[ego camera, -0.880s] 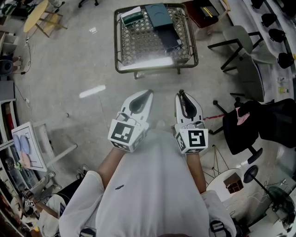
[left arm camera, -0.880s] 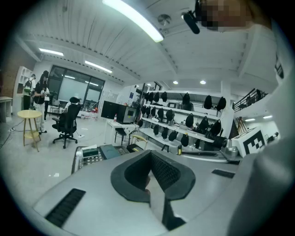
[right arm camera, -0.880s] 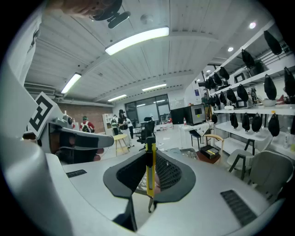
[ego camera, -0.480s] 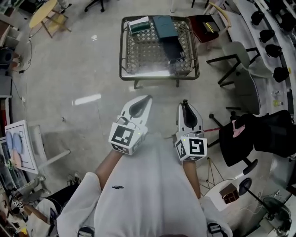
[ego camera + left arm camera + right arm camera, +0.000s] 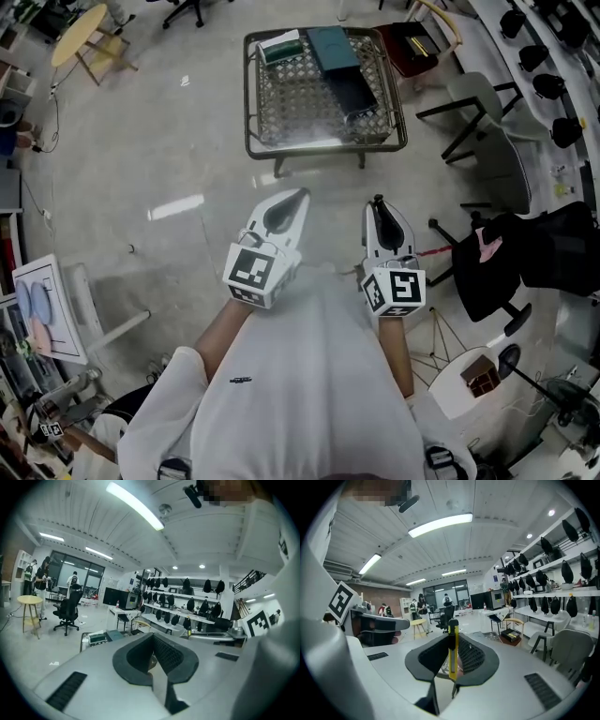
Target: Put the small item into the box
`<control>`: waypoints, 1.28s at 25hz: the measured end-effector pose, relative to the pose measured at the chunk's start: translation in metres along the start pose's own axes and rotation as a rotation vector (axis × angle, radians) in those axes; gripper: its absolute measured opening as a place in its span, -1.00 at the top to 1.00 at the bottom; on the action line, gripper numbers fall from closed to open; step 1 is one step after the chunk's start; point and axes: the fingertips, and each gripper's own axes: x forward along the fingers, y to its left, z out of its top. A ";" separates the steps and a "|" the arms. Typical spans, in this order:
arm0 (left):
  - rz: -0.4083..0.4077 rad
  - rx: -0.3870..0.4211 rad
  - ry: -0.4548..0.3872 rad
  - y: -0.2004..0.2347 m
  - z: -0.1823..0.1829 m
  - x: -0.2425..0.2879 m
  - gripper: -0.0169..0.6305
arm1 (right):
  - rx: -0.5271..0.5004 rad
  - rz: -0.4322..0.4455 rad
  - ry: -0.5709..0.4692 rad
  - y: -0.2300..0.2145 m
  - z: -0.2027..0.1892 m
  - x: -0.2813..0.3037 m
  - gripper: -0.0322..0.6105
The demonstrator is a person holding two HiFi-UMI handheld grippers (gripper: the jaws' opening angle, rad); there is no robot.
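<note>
Yellow cutter held upright; teal box far off on the table.
The slim yellow cutter (image 5: 451,654) with a black top end stands upright, clamped between the jaws of the right gripper (image 5: 453,641). The flat teal box (image 5: 330,48) lies at the far side of the wire table (image 5: 247,94), well apart from the cutter.

1. Floor (image 5: 319,183) on the near side of the table (image 5: 323,147): open, unobstructed.
2. Table's near half: bare mesh. Boxes (image 5: 333,47) occupy its far half.
3. Chairs (image 5: 478,103) crowd the table's right side.
</note>
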 end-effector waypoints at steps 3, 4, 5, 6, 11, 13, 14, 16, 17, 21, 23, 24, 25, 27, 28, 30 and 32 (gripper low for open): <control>-0.023 -0.001 0.006 0.008 -0.004 -0.009 0.94 | -0.004 -0.016 -0.006 0.012 -0.001 -0.001 0.73; -0.030 0.001 0.008 0.011 -0.005 -0.010 0.94 | -0.002 -0.022 -0.009 0.015 -0.002 0.000 0.73; -0.037 0.004 0.009 0.014 -0.005 -0.011 0.94 | 0.001 -0.031 -0.012 0.018 -0.003 0.001 0.73; -0.044 0.006 0.010 0.017 -0.005 -0.012 0.94 | 0.005 -0.040 -0.014 0.020 -0.003 0.003 0.73; -0.073 0.012 0.013 0.037 -0.001 -0.021 0.94 | 0.030 -0.084 -0.027 0.035 -0.006 0.011 0.73; -0.088 0.015 0.011 0.045 0.000 -0.024 0.94 | 0.029 -0.101 -0.034 0.041 -0.008 0.016 0.73; -0.095 0.015 0.012 0.049 -0.001 -0.025 0.94 | 0.030 -0.109 -0.037 0.044 -0.009 0.019 0.73; -0.106 0.015 0.016 0.056 -0.002 -0.023 0.94 | 0.034 -0.120 -0.042 0.048 -0.009 0.024 0.73; -0.112 0.013 0.018 0.059 -0.001 -0.021 0.94 | 0.035 -0.123 -0.043 0.050 -0.008 0.027 0.73; -0.126 0.007 0.023 0.061 0.001 -0.012 0.94 | 0.031 -0.121 -0.036 0.047 -0.003 0.035 0.73; -0.130 0.006 0.030 0.062 0.001 -0.003 0.94 | 0.038 -0.125 -0.034 0.040 -0.002 0.042 0.73; -0.129 0.005 0.033 0.064 0.001 0.002 0.94 | 0.041 -0.126 -0.034 0.035 -0.002 0.046 0.73; -0.127 0.003 0.036 0.066 0.001 0.007 0.94 | 0.041 -0.127 -0.033 0.031 -0.001 0.050 0.73; -0.118 0.001 0.039 0.071 0.003 0.020 0.94 | 0.044 -0.126 -0.033 0.019 0.001 0.063 0.73; -0.112 0.001 0.041 0.074 0.005 0.028 0.94 | 0.048 -0.124 -0.033 0.014 0.002 0.071 0.73; -0.101 0.001 0.047 0.079 0.009 0.040 0.94 | 0.058 -0.115 -0.029 0.004 0.005 0.084 0.73; -0.092 0.009 0.045 0.084 0.018 0.056 0.94 | 0.059 -0.104 -0.034 -0.005 0.014 0.100 0.73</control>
